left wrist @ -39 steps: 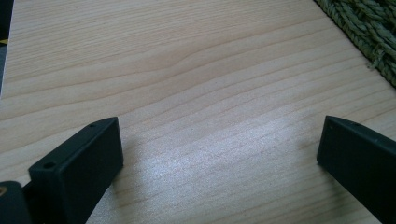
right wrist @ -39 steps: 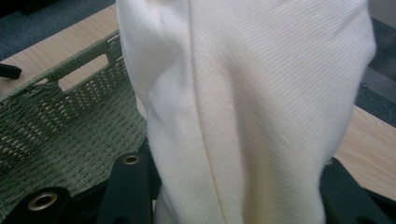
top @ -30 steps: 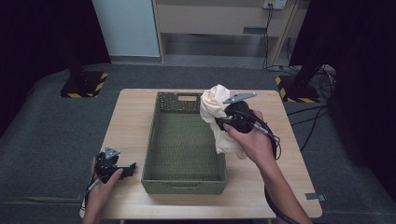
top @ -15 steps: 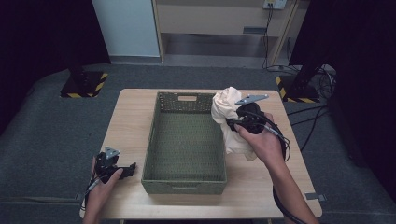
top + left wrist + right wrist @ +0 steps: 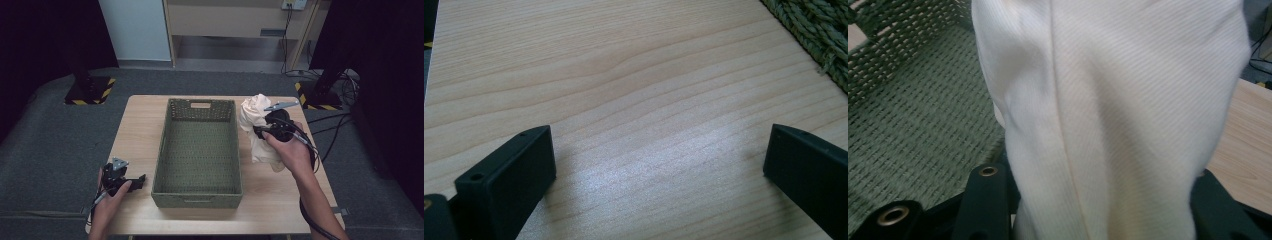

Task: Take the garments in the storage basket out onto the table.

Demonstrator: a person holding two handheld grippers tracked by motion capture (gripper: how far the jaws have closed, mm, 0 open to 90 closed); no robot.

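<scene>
Cloth (image 5: 1118, 110) cropped top and bottom

Cream ribbed cloth (image 5: 1118, 120), olive-green woven basket (image 5: 197, 190), pale wood-grain table (image 5: 624, 90).

Your worktop (image 5: 634, 75) is pale wood with a fine, wavy grain, smooth and carrying a soft satin sheen where the light falls between the fingers (image 5: 509, 185) of your left gripper (image 5: 659, 170). Those fingers look like matt black plastic, flat-faced, with small holes in the top edge. The basket (image 5: 197, 145) is woven from dull olive-green cord or fibre, rough and knobbly, open-meshed along its walls. The cloth (image 5: 1113, 110) in your right gripper (image 5: 1098, 200) is cream fabric with a fine diagonal rib, matt and soft, with a stitched seam running down it. Brass-coloured metal rings sit in that gripper's matt black body.
</scene>
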